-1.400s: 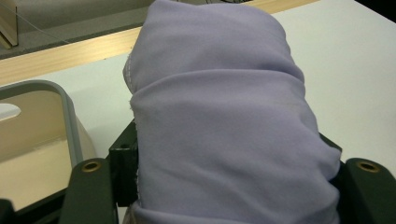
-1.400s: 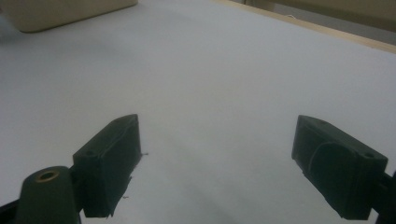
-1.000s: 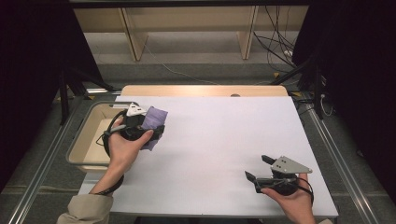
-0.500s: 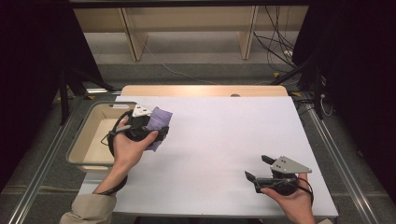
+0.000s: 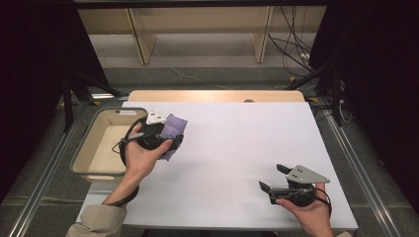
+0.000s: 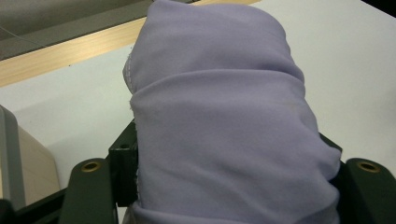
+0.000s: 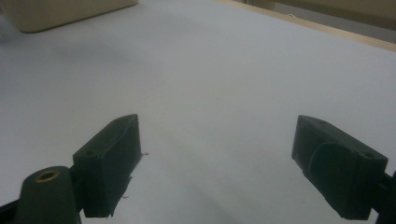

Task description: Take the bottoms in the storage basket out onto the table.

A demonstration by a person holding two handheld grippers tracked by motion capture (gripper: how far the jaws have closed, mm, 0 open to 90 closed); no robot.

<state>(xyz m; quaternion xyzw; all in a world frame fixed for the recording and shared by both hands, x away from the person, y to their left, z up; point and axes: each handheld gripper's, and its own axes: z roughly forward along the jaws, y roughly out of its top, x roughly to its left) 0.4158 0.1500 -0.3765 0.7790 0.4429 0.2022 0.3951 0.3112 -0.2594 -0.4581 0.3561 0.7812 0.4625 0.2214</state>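
- The left gripper [image 5: 165, 136] is pinching the cloth [image 5: 173, 131] beside the bin [image 5: 84, 155], forearm angling toward the bin.
- The right gripper [image 5: 272, 177] is resting spread, well apart from the bin.

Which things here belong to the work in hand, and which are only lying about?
Part of the work:
- lilac cloth, clamped in the left gripper
- beige bin beside it, probably

Just lying about:
- cables on the floor
- wooden shelf frame
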